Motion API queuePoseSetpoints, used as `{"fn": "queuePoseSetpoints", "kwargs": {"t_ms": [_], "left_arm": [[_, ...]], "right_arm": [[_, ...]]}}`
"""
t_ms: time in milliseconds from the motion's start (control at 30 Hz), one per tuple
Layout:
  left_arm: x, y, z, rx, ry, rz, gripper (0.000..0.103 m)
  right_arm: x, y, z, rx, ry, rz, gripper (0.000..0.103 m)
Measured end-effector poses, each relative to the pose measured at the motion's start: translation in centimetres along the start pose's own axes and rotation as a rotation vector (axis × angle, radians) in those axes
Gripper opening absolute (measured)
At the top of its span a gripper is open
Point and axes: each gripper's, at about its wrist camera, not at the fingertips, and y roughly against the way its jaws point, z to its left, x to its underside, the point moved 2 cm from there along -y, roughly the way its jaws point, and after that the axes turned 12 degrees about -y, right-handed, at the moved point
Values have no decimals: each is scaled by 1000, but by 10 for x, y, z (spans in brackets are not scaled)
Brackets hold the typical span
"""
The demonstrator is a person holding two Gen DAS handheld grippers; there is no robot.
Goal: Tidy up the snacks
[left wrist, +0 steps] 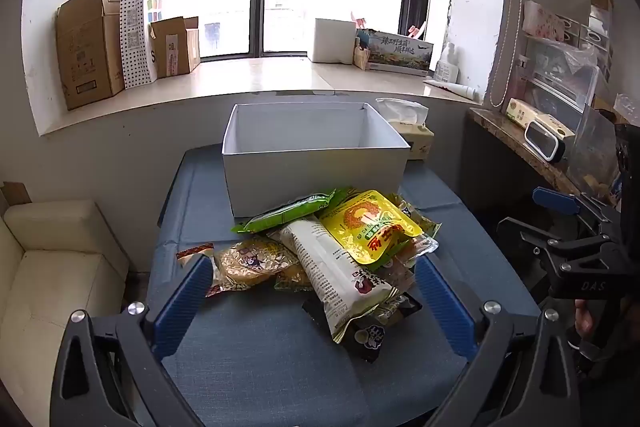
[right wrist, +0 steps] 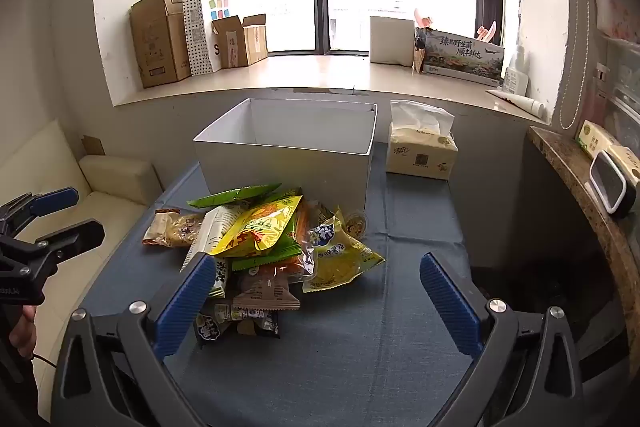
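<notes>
A pile of snack packets (left wrist: 332, 259) lies on the blue table (left wrist: 260, 367) in front of an open white box (left wrist: 316, 155). On top are a yellow pouch (left wrist: 370, 227), a long white packet (left wrist: 336, 271) and a green packet (left wrist: 288, 213). My left gripper (left wrist: 314, 291) is open and empty, its blue fingers either side of the pile's near end. My right gripper (right wrist: 316, 291) is open and empty, just right of the pile (right wrist: 264, 243); the box (right wrist: 288, 155) stands behind. Each gripper shows at the other view's edge.
A tissue box (right wrist: 420, 155) stands right of the white box. Cardboard boxes (left wrist: 88, 47) and bags line the windowsill. A cream sofa (left wrist: 52, 267) is left of the table, a stone counter (right wrist: 580, 195) with a small device on the right.
</notes>
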Motion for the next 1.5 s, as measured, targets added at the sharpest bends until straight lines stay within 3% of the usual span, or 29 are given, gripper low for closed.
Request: {"fn": "queuePoseSetpoints", "kwargs": {"t_ms": [367, 1500], "left_arm": [[-1, 4, -1, 26, 4, -8, 103], [1, 1, -1, -1, -5, 13, 103]], "right_arm": [[-1, 1, 1, -16, 2, 4, 103], [6, -2, -3, -14, -17, 21, 103]]}}
